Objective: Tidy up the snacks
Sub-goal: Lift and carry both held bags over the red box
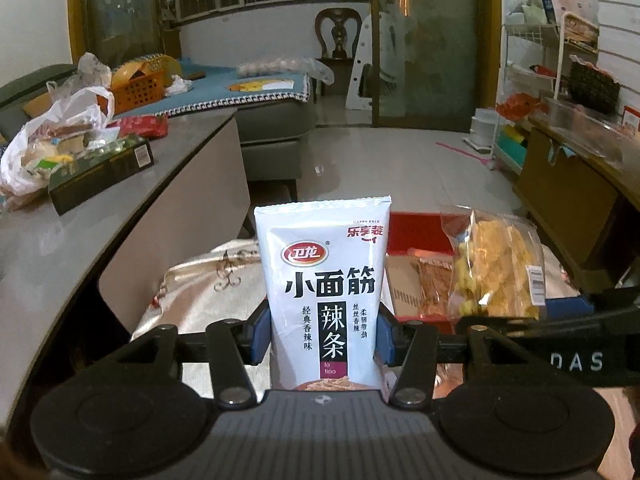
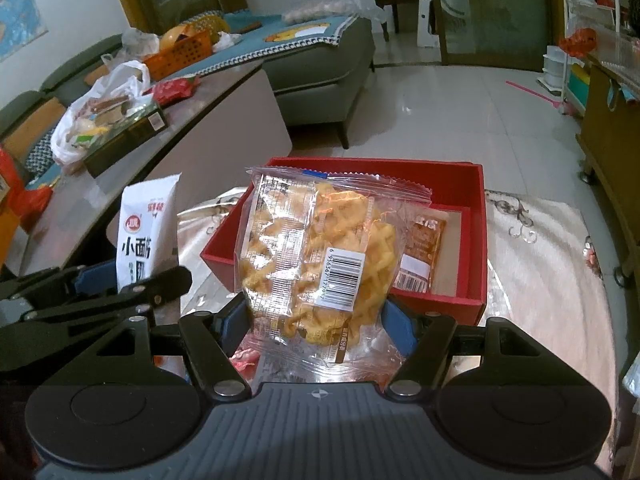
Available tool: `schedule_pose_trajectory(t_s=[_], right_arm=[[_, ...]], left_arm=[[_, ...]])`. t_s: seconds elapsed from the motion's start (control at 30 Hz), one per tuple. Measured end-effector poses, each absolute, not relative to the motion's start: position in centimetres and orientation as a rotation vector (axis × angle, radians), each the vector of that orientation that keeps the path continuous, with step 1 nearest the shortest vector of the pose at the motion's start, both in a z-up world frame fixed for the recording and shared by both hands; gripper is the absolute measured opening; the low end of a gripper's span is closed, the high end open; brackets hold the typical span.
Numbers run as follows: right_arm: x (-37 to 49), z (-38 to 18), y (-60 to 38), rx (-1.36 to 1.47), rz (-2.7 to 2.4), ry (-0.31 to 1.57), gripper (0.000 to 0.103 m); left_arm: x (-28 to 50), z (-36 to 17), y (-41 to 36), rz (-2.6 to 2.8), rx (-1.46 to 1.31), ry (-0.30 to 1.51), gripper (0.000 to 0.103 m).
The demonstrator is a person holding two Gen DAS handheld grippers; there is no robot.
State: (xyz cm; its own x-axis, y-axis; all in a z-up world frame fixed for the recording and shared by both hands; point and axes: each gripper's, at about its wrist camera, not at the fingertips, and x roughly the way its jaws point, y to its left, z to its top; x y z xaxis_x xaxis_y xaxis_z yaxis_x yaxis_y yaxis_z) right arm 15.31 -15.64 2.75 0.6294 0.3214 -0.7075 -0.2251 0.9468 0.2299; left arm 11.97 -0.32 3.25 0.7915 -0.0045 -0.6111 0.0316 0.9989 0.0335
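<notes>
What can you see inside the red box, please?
Inside the red box lies one orange sauce-like packet on a pale liner. The clear snack bag held in front hides the box's left part.

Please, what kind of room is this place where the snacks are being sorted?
Most likely a home living room: a grey sofa with a blue cover, a long low table holding bags, and a tiled floor near a glass door.

Sachet [image 2: 422,252] in box [image 2: 478,240]; box apparently on cloth [image 2: 536,264], table [image 2: 224,96] left.
</notes>
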Motion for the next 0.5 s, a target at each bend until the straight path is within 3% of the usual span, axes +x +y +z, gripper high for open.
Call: schedule_pose_trajectory(t_s=[0.5], right_arm=[[17.4, 2.9, -16.4, 0.141, 0.284, 0.825, 0.076]], left_arm=[[15.2, 3.3, -1.0, -0.003, 0.06, 0.633, 0.044]])
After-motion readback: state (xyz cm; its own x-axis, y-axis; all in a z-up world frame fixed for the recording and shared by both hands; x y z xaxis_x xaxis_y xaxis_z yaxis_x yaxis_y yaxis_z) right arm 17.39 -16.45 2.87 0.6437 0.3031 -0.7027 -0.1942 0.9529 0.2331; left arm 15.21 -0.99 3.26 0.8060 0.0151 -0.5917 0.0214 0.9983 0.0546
